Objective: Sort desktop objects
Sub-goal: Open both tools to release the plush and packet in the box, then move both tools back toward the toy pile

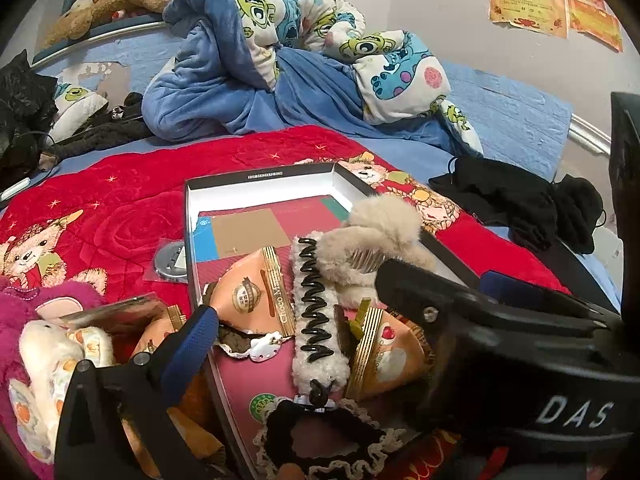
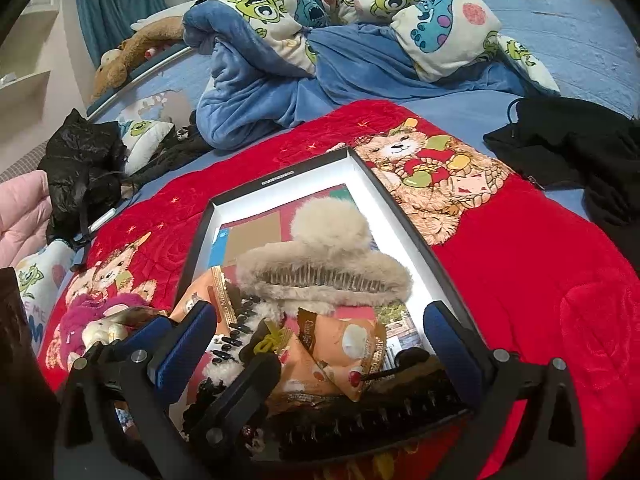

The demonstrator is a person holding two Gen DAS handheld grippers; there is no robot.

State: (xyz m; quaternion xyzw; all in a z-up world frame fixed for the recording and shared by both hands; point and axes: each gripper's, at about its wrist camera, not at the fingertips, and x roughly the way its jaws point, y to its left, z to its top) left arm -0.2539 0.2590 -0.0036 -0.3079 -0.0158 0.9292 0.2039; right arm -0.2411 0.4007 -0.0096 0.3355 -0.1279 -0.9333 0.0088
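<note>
Now, I had both tongs wide open, gripping nothing: left gripper (image 1: 304,296), right gripper (image 2: 320,336) over box (image 2: 404,216). Snack packets (image 2: 344,344), fluffy clip (image 2: 320,264) lay inside box; I'd pick remaining bits beside box singly

Soft, even indoor light is filling both views; shadows are staying faint. Fisheye curvature is bending the edges, black vignetting is framing the corners, and nearby foreground parts are blurring.
</note>
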